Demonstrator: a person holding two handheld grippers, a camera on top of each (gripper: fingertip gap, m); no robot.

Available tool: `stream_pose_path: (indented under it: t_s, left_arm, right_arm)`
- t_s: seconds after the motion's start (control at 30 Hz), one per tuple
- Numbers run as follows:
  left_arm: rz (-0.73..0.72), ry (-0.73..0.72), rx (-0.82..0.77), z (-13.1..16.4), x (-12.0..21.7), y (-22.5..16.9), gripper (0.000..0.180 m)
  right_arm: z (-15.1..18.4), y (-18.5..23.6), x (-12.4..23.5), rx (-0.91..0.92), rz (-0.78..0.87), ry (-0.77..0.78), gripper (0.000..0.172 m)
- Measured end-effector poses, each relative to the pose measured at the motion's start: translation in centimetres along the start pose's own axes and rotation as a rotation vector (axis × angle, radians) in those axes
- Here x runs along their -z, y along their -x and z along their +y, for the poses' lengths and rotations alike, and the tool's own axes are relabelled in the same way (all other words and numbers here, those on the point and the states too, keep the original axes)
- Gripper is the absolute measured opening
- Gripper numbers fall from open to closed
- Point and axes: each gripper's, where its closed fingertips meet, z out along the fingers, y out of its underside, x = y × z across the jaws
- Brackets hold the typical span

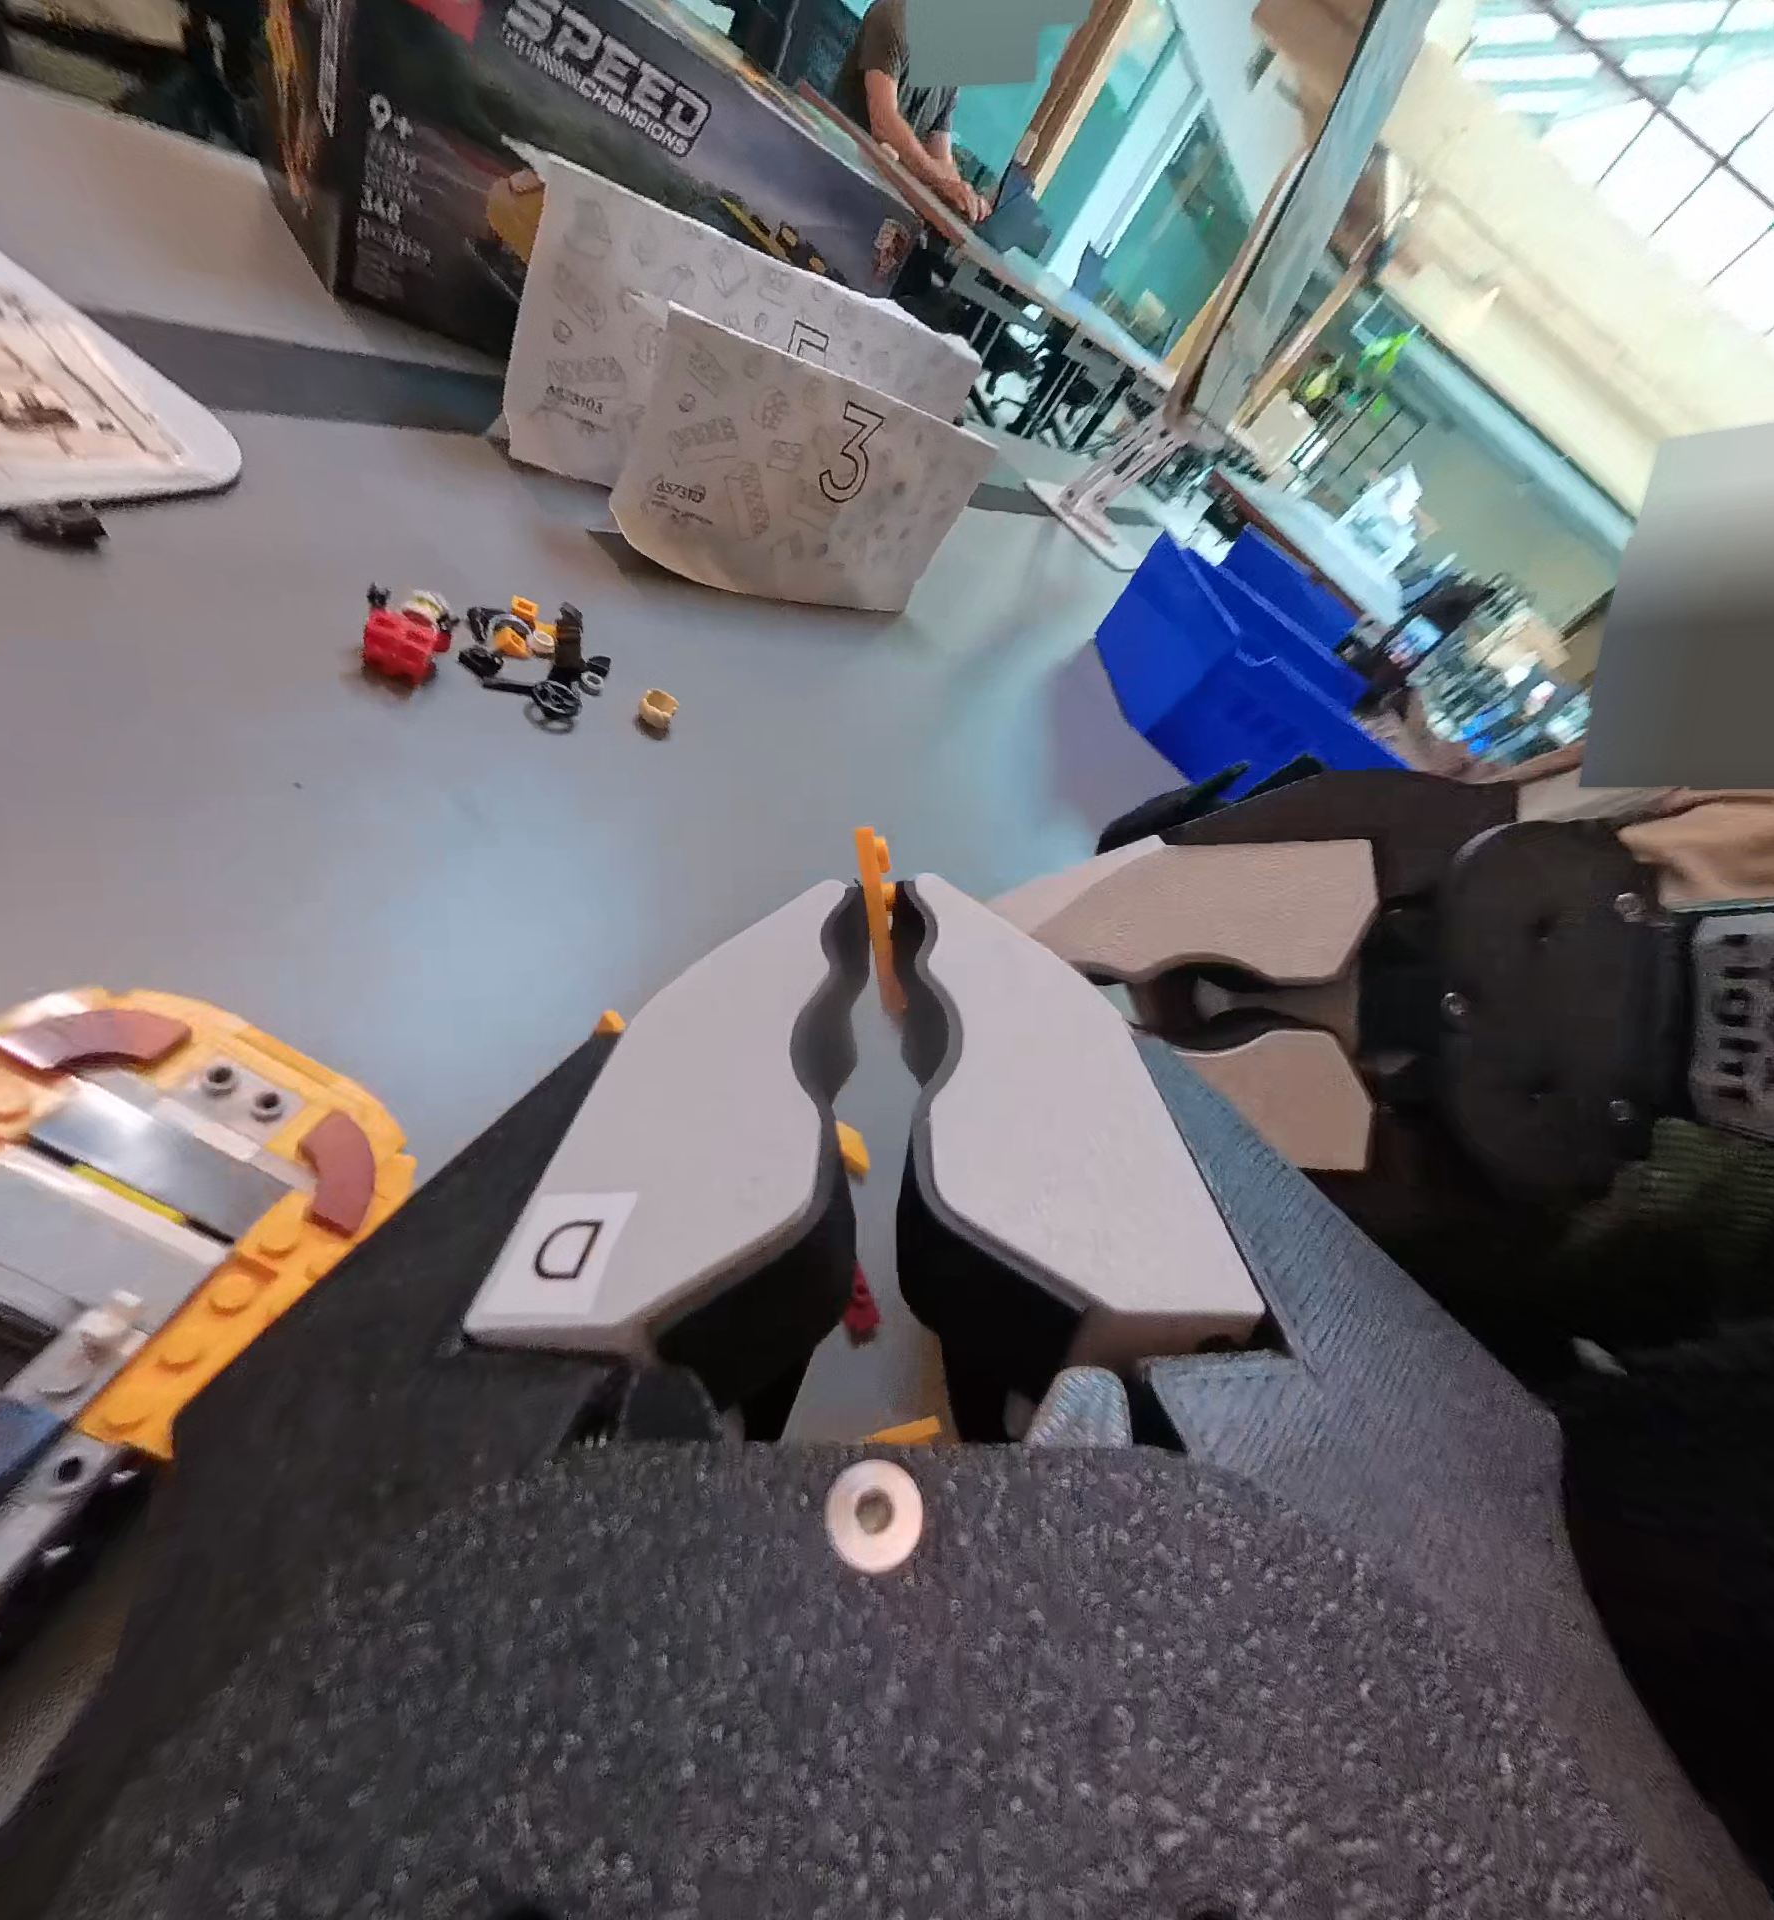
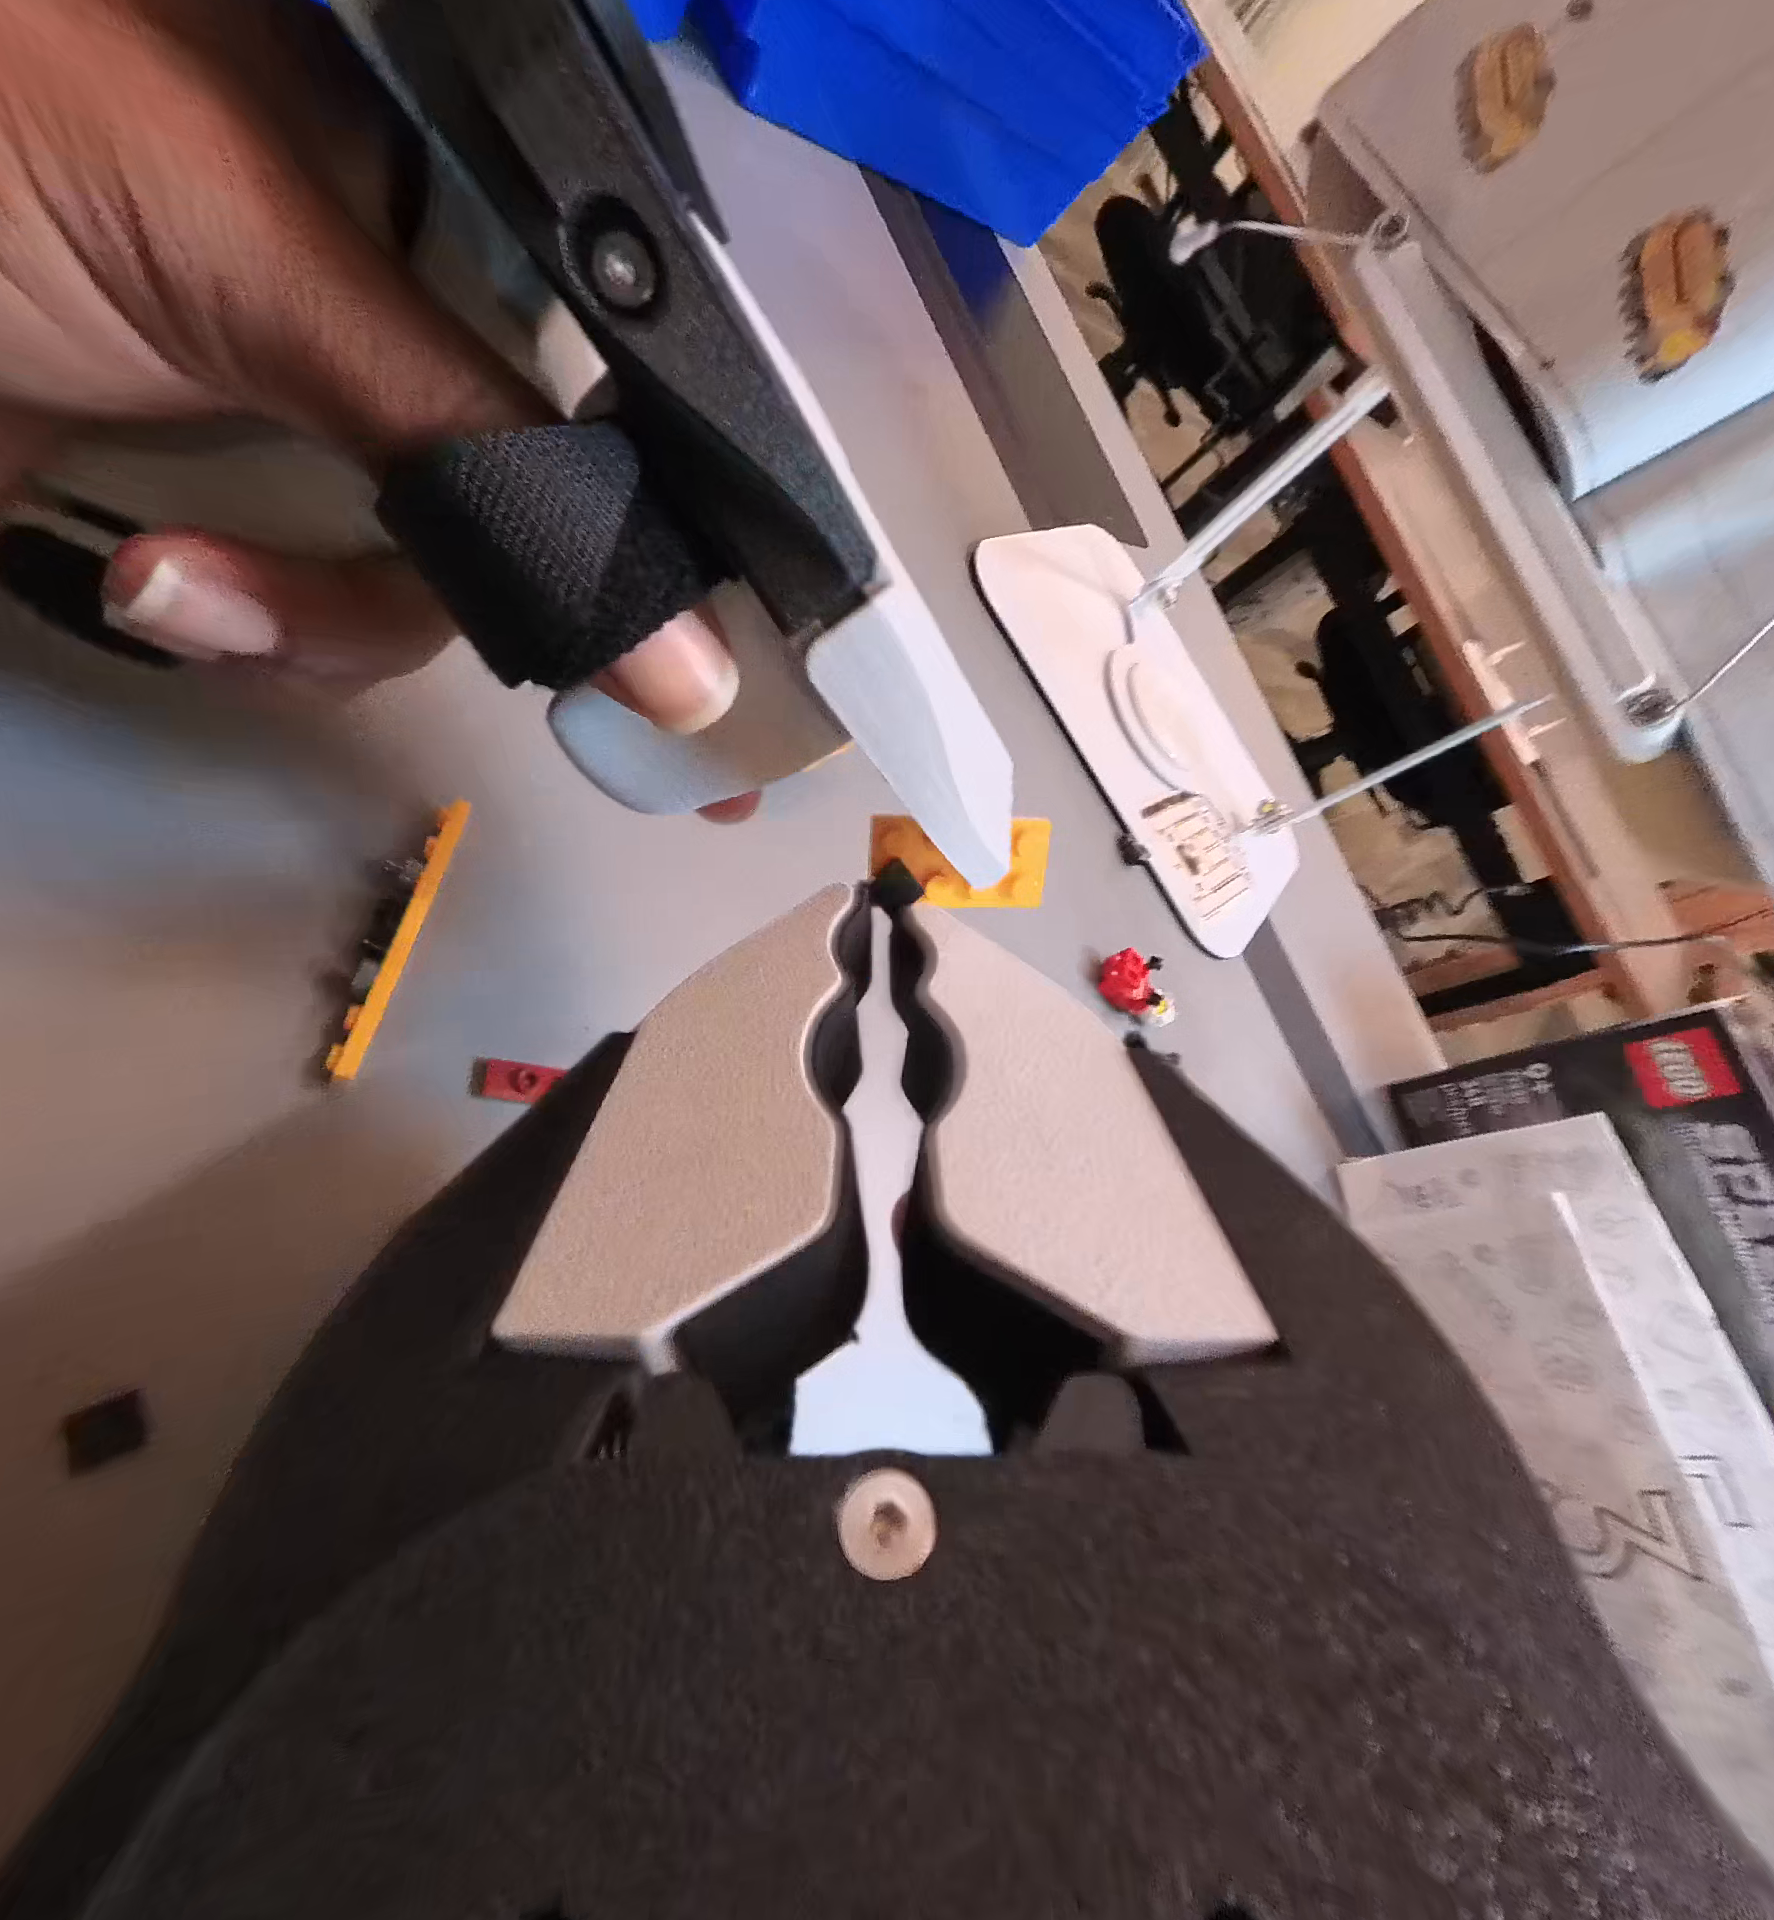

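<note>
On grey table | loose bricks | paper bags | glazed hall behind

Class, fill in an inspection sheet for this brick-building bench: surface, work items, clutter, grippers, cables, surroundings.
Surface: grey table.
Work items: part-built yellow model; orange plate.
Clutter: loose pieces, numbered paper bags, set box, booklet.
Grippers: left gripper clamps the orange plate on edge; right gripper pinches a small black piece against it.
Cables: nothing seen on the table.
Surroundings: blue bin, windows.
</note>
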Motion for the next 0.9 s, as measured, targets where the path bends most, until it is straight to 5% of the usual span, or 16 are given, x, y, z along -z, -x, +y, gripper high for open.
stream_pose_path:
  t_s: [0.03, 0.13, 0.47, 0.9]
  left_arm:
    - [-0.059, 0.022, -0.054, 0.3, -0.2, 0.8, 0.005]
    - [-0.010, 0.042, 0.039, 0.8, -0.5, 1.1, 0.005]
    - [0.063, 0.009, 0.136, 0.0, 0.0, 0.5, 0.005]
    - [0.062, 0.005, 0.177, 0.2, -0.3, 0.5, 0.005]
  right_arm:
    - [-0.9, 0.2, 0.4, 0.029, 0.004, -0.059, 0.000]
    - [-2.3, 1.1, 0.9, 0.136, 0.007, -0.101, 0.000]
    - [0.0, -0.7, 0.0, -0.059, -0.001, -0.045, 0.017]
    - [0.0, -0.5, -0.2, -0.054, -0.007, -0.031, 0.006]
